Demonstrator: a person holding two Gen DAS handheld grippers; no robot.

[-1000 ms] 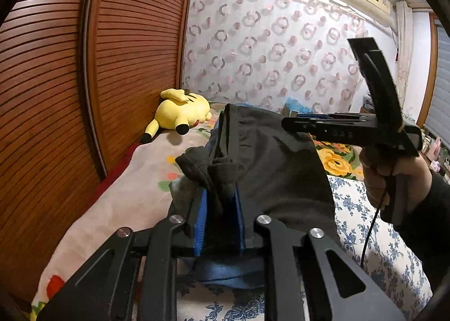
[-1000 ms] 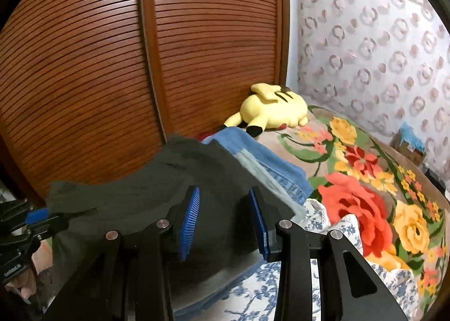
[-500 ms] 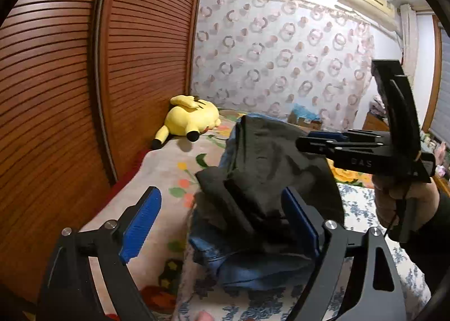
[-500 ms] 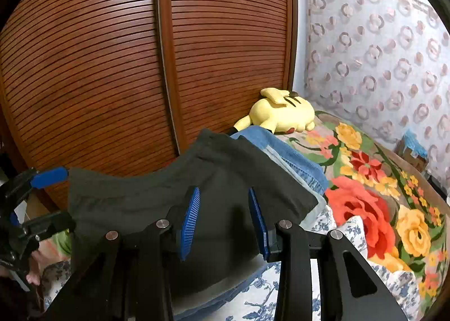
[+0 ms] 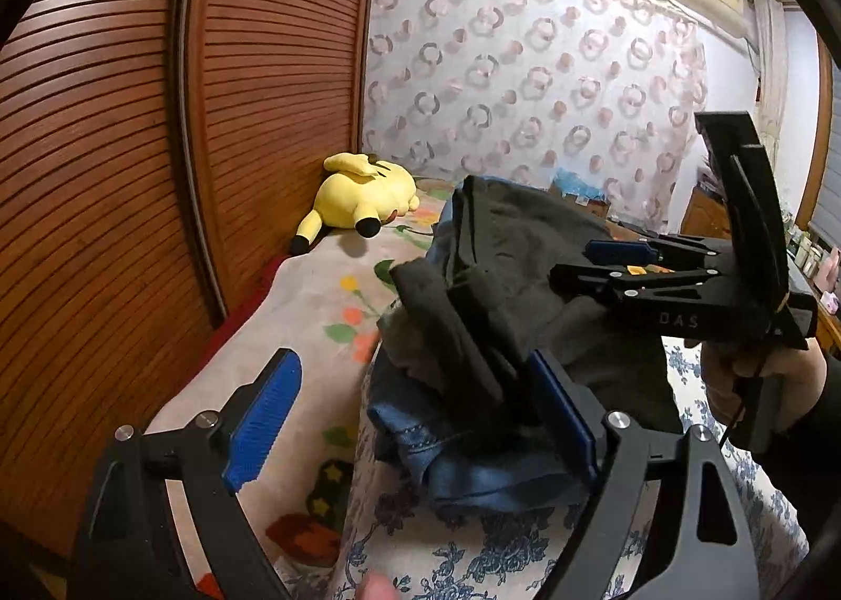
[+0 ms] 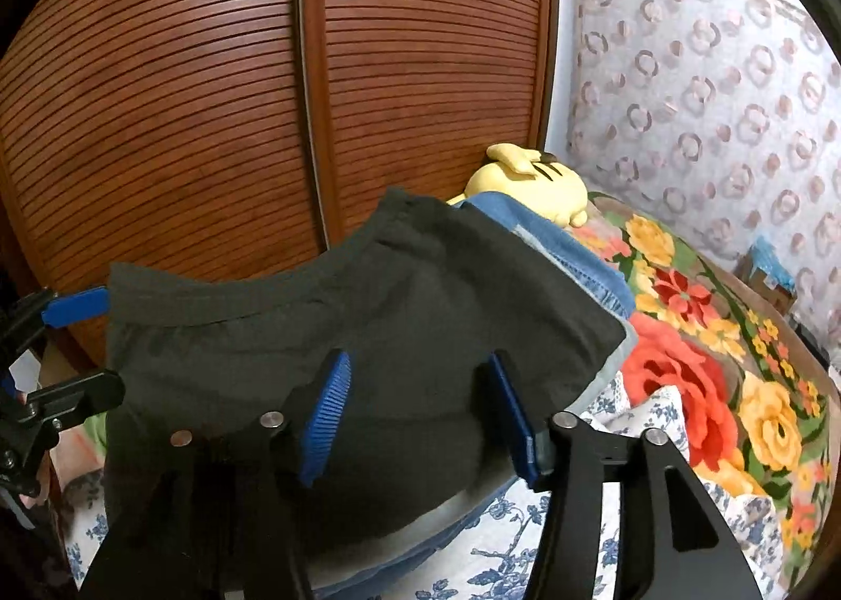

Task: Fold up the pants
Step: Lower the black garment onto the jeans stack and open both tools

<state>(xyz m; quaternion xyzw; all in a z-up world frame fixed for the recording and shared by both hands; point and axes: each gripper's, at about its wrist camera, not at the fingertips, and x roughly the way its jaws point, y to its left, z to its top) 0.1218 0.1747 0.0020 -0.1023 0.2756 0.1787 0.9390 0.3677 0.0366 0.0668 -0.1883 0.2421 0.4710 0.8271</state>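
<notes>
Dark grey pants [image 5: 504, 284] lie folded on top of blue jeans [image 5: 473, 468] on the bed; they also show in the right wrist view [image 6: 368, 316]. My left gripper [image 5: 415, 416] is open, its jaws wide apart around the bunched near end of the pants, holding nothing. My right gripper [image 6: 415, 416] is open just above the grey pants; it also shows in the left wrist view [image 5: 604, 261], over the far side of the pile.
A yellow plush toy [image 5: 362, 195] lies at the head of the bed by the brown slatted wardrobe doors [image 5: 157, 153]. A floral blanket [image 6: 709, 363] covers the bed on the right. The blue jeans [image 6: 567, 242] stick out under the pants.
My left gripper let go of the pants' end and opened wide, pulling back a little. My right gripper's jaws have spread further apart above the pants.
</notes>
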